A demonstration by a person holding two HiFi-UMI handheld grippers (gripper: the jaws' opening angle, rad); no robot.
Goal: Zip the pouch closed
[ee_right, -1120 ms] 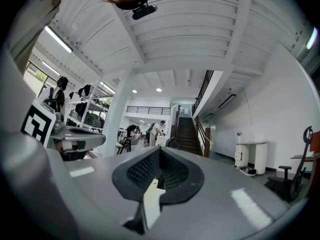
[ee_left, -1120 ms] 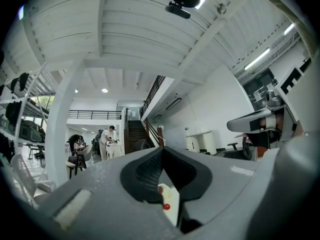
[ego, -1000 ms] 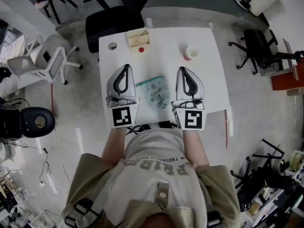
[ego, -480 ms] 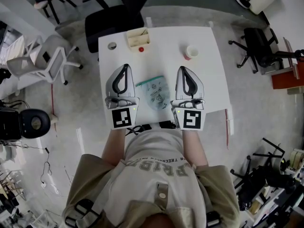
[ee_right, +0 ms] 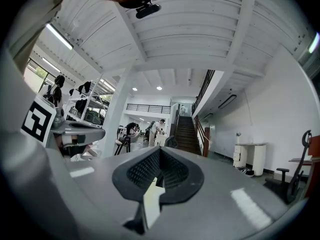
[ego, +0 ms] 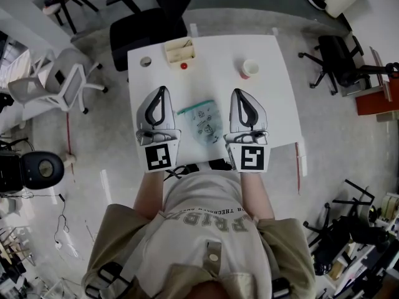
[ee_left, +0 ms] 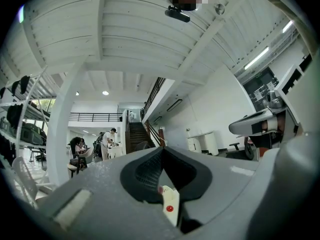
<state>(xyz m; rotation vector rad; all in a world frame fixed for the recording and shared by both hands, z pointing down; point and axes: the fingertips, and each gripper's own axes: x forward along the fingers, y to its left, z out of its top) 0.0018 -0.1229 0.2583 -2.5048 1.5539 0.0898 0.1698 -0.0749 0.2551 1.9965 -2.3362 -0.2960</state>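
Note:
In the head view a clear pouch [ego: 203, 121] with a green zip edge and dark print lies flat on the white table [ego: 212, 55], between my two grippers. My left gripper [ego: 163, 89] rests just left of the pouch, jaws shut and empty. Just right of the pouch is my right gripper [ego: 237, 92], also shut with nothing in it. Neither touches the pouch. The left gripper view shows the left gripper [ee_left: 162, 151] with its pads together, pointing out across the room. The right gripper view shows the same for the right gripper [ee_right: 159, 153]. The pouch is in neither gripper view.
At the table's far edge stand a small open box [ego: 180, 50], a red piece [ego: 184, 66], a round lid [ego: 146, 61] and a white cup [ego: 250, 68]. A black office chair [ego: 146, 30] stands behind the table, a white chair [ego: 56, 80] to its left.

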